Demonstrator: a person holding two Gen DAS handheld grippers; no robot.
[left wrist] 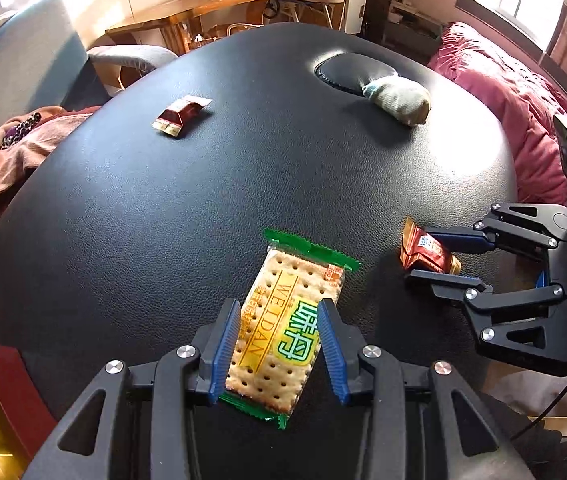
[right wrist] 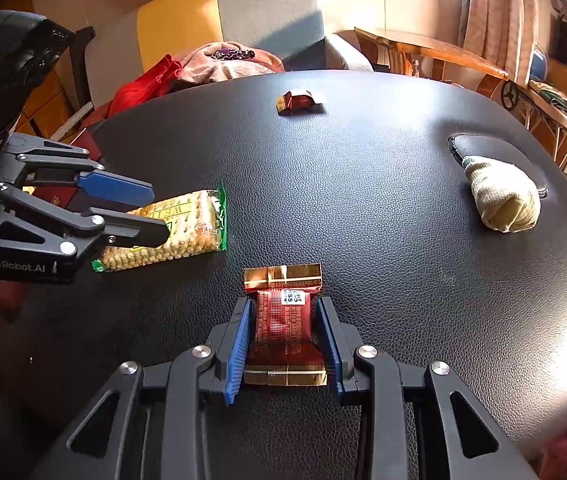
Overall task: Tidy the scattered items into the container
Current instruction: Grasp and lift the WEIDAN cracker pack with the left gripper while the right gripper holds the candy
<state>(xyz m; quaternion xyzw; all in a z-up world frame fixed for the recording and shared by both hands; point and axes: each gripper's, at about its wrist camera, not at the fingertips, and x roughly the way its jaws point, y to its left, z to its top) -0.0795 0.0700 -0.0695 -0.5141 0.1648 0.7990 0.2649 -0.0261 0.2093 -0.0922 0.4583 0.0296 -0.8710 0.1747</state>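
Green-edged cracker pack (left wrist: 279, 336) lies on the black table (left wrist: 203, 208) between the left gripper's (left wrist: 279, 354) spread fingers. Just beside it, the right gripper's (right wrist: 285, 344) fingers sit spread around a red chocolate wrapper (right wrist: 283, 320). Small print is too tiny to read.

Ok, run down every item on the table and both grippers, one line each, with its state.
Left gripper: jaws straddle the cracker pack, a gap on the right side.
Right gripper: jaws astride the near red chocolate, grip not confirmed.
Cracker pack: sealed, lying flat on the table.
Near red chocolate: wrapped, flat on the table.
Far red chocolate: wrapped, lying alone, untouched.
Rolled sock: bundled, resting by the stitched oval patch.
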